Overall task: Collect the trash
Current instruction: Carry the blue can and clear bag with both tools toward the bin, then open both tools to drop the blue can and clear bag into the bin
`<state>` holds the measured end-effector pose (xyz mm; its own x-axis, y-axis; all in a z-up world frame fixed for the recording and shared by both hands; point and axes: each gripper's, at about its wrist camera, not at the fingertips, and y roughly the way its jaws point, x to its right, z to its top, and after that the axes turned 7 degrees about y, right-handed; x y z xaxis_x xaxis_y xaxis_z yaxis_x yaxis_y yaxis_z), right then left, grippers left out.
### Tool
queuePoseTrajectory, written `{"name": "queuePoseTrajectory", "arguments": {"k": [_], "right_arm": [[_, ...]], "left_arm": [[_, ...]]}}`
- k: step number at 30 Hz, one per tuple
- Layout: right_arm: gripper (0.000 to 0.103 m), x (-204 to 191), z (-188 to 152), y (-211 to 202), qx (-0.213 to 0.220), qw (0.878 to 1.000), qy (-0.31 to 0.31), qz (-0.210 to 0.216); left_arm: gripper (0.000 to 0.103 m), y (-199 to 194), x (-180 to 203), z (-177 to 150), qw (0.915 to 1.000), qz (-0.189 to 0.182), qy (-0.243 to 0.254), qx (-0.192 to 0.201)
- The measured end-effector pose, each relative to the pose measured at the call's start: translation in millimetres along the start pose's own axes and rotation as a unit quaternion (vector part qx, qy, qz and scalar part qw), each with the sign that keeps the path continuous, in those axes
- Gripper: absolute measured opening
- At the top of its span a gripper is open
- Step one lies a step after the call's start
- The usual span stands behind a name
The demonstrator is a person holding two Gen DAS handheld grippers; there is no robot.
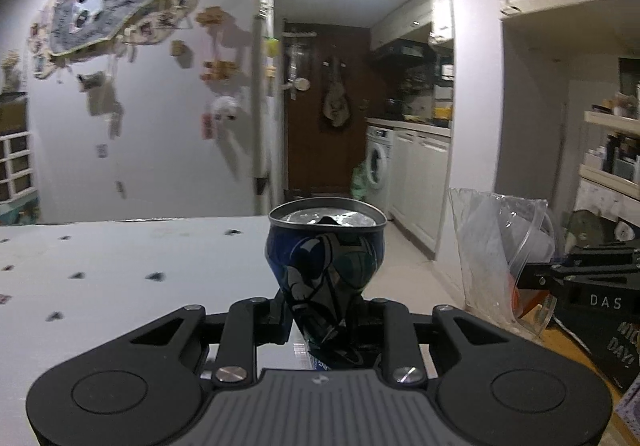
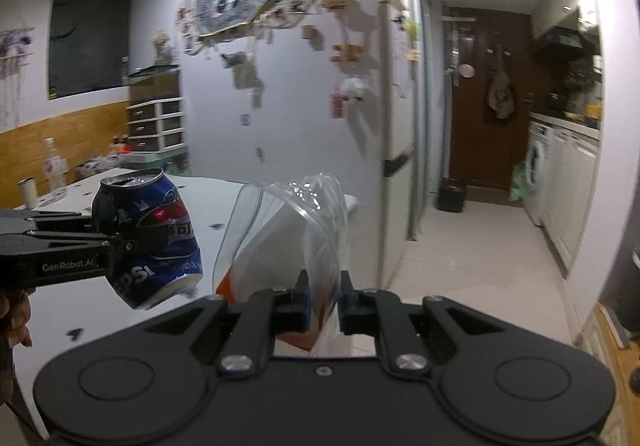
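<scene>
The left tool (image 1: pixel 325 310) is clamped tight on a dented blue Pepsi can (image 1: pixel 326 266), mouth up, held clear above the white tabletop (image 1: pixel 120 266). To its right, close but apart, the right tool (image 2: pixel 322 300) pinches a clear zip-top plastic bag (image 2: pixel 288 230) that stands open-mouthed above its narrow-set fingers; something white and something orange show through the plastic. From the right wrist view the can hangs just left of the bag, not touching it. Farther left on the tabletop stand a clear bottle (image 2: pixel 52 166) and a small cup (image 2: pixel 28 192). Ahead of both tools a decorated white wall (image 2: pixel 280 86) fills the view, and beyond it a hallway leads to a brown door (image 2: pixel 488 102) and a washing machine (image 2: pixel 536 174). A hand (image 2: pixel 14 314) shows at the left edge.
</scene>
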<state>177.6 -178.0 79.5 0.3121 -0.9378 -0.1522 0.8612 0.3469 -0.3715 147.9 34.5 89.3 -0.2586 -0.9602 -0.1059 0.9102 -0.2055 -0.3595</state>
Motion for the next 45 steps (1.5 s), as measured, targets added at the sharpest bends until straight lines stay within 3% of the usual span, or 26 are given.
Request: {"name": "queuePoseTrajectory", "arguments": {"k": [9,24,31,41,45], "right_arm": [[0.013,81,-31,11,-0.026,0.995,0.069,-0.06],[0.013,175,-112,102,-0.115,0.973,0.178,-0.095],[0.013,215,-156,157,-0.199,0.952,0.207,-0.11],[0.013,231,-203,223,-0.301,0.926,0.198,-0.112],[0.013,235,-213,242,-0.324,0.917,0.206,-0.111]], "left_arm": [[0.027,67,60,-4,0.9978,-0.053,0.005,-0.04],[0.027,211,120,-40,0.983,-0.102,0.014,-0.152],[0.027,285,131,-88,0.9679,-0.111,-0.009,-0.225],[0.027,359,132,-148,0.9359,-0.11,-0.009,-0.335],[0.027,382,134,-172,0.9178,-0.118,-0.009,-0.379]]}}
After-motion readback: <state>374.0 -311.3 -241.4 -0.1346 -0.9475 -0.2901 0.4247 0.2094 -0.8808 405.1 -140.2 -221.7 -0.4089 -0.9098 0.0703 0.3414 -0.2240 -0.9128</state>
